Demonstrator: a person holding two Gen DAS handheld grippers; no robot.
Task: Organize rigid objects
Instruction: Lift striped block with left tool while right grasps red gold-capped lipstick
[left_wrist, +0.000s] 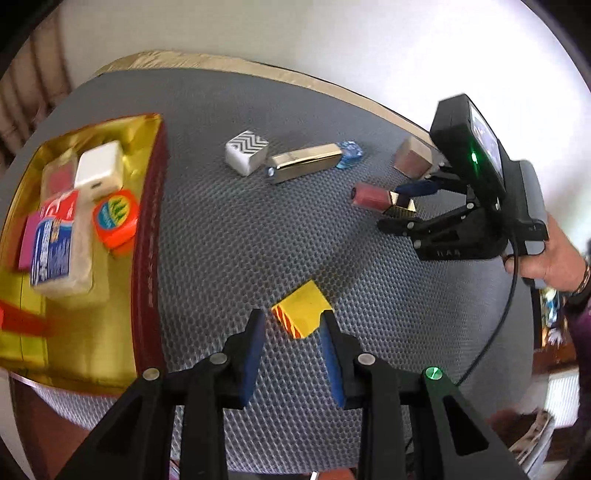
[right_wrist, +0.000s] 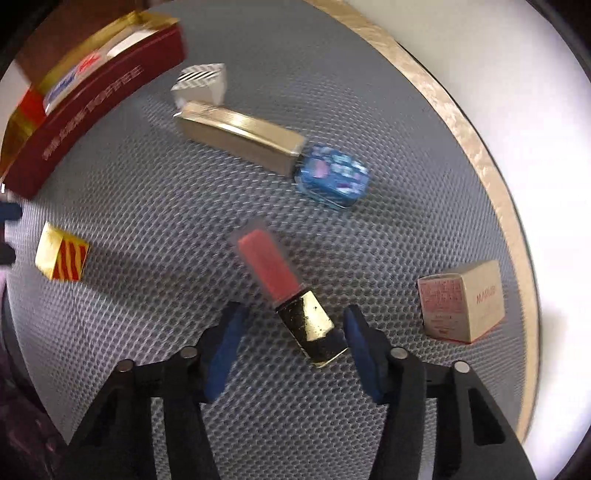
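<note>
Both grippers are standing released: I am bracketing the yellow box (left_wrist: 301, 314) with the left gripper (left_wrist: 293, 325) and the lipstick (right_wrist: 291, 299) with the right gripper (right_wrist: 291, 345). Lipstick is lying skewed on the mat (right_wrist: 147, 184); closing off-axis risks rolling it away from the red tin (left_wrist: 147, 221).

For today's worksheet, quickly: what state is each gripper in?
Left gripper: open, around the yellow box.
Right gripper: open, around the lipstick.
</note>
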